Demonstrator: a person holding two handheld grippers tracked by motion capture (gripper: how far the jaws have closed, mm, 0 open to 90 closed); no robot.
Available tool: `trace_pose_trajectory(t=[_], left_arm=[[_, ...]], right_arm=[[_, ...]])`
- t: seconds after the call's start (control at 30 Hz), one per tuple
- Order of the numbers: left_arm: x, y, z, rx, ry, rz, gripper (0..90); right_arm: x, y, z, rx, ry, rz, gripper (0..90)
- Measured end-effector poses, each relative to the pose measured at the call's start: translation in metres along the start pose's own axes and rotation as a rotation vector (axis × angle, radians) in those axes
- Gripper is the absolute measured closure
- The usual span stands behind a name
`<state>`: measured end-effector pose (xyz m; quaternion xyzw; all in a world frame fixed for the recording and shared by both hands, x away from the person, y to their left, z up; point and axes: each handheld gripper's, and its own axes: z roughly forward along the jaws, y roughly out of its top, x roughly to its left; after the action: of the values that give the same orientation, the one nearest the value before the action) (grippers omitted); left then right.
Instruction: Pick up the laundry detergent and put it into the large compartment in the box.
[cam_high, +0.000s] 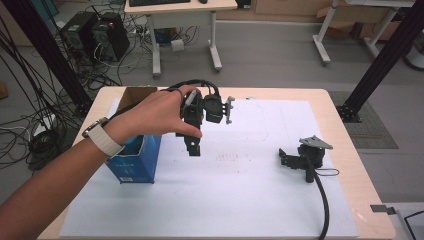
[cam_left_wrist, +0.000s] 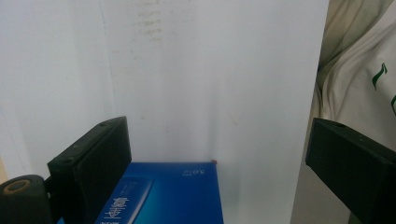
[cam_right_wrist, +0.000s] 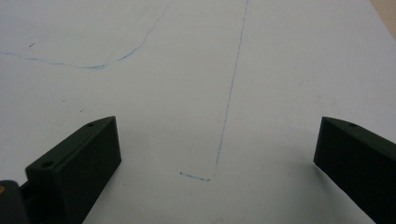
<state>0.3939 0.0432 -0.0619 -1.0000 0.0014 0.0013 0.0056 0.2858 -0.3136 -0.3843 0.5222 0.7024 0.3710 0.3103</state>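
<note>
Hand (cam_high: 155, 114) reaching in from the counter's (cam_high: 345, 150) left edge lifts the left tool (cam_high: 192, 145), jaws spread and empty, beside one blue box (cam_high: 136, 159) near that edge, while the right tool (cam_high: 284, 157) rests unheld, jaws apart, on the white sheet (cam_high: 225, 200) toward the right edge.

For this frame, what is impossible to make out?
- Inside of the blue box: high view, the hand and forearm cover its open top.
- Printing on the box: left gripper view, cut off by the bottom edge and partly behind the left tool.
- Whether the right tool lies fully flat on the white sheet: high view, too small.
</note>
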Motion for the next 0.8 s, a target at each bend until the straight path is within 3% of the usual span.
trace_pose_trajectory(t=[0.5,0.8], left_arm=[[0.017,-0.007,0.0,0.0,0.002,0.026,7.3],[0.03,-0.013,0.004,-0.005,-0.011,0.018,7.3]], right_arm=[[0.0,0.0,0.0,0.001,0.0,0.001,0.0],[0.0,0.0,0.0,-0.001,-0.001,-0.001,0.0]])
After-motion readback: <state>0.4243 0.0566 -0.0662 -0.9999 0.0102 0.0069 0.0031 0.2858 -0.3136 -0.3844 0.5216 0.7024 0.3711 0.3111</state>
